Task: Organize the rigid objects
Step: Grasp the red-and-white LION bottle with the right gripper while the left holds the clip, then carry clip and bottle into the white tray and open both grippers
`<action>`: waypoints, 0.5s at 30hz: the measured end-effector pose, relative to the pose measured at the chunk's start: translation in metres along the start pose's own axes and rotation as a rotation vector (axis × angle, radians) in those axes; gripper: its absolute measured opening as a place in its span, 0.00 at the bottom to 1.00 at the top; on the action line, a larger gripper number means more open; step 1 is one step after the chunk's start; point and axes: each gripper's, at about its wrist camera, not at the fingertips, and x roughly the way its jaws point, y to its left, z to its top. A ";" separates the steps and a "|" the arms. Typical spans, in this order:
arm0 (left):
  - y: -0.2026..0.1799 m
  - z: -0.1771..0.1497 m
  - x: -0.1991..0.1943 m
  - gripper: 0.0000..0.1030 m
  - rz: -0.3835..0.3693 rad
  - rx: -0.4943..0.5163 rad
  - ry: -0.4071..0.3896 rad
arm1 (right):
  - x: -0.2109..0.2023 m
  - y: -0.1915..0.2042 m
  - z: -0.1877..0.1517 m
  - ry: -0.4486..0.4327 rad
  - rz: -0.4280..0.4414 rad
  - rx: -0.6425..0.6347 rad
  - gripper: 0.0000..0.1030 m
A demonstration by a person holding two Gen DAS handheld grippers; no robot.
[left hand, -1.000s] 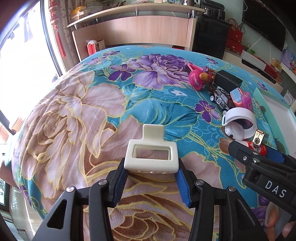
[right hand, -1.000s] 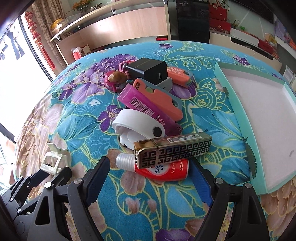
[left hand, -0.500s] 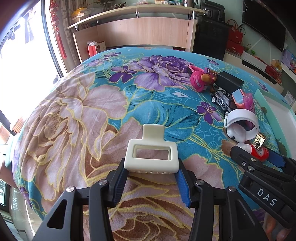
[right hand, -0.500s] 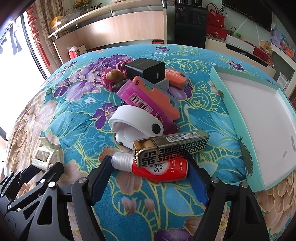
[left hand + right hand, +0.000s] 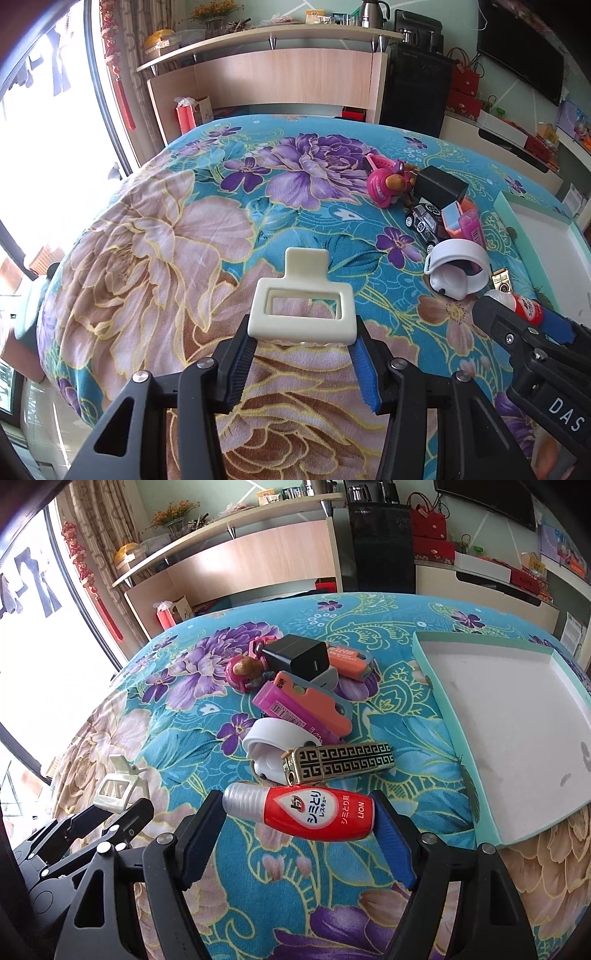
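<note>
My left gripper [image 5: 301, 352] is shut on a cream plastic hair clip [image 5: 302, 309] and holds it above the floral cloth; the clip also shows in the right wrist view [image 5: 112, 794]. My right gripper [image 5: 299, 825] is shut on a red stain-remover bottle [image 5: 310, 814] with a silver cap, lifted off the cloth in front of the pile. The pile holds a gold patterned lighter [image 5: 338, 762], a white curved case [image 5: 273, 744], a pink box [image 5: 295, 710], an orange cutter [image 5: 314, 701], a black charger [image 5: 297, 657] and a pink toy [image 5: 243, 670].
A shallow teal-edged white tray [image 5: 476, 771] lies empty at the right. A small black toy car [image 5: 424, 223] stands by the pile. A wooden headboard-like shelf [image 5: 280, 77] stands beyond the far edge of the cloth [image 5: 155, 258].
My right gripper closed on the red bottle and lifted it out from under the gold lighter, which now lies on the cloth. My left gripper kept hold of the clip.
</note>
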 end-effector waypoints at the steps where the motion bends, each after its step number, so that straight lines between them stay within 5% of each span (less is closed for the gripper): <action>1: -0.001 0.001 -0.002 0.51 0.002 0.002 -0.005 | -0.003 0.001 0.000 -0.009 0.000 -0.005 0.77; 15: -0.030 0.029 -0.028 0.51 0.002 0.073 -0.054 | -0.032 -0.022 0.030 -0.116 -0.009 0.034 0.77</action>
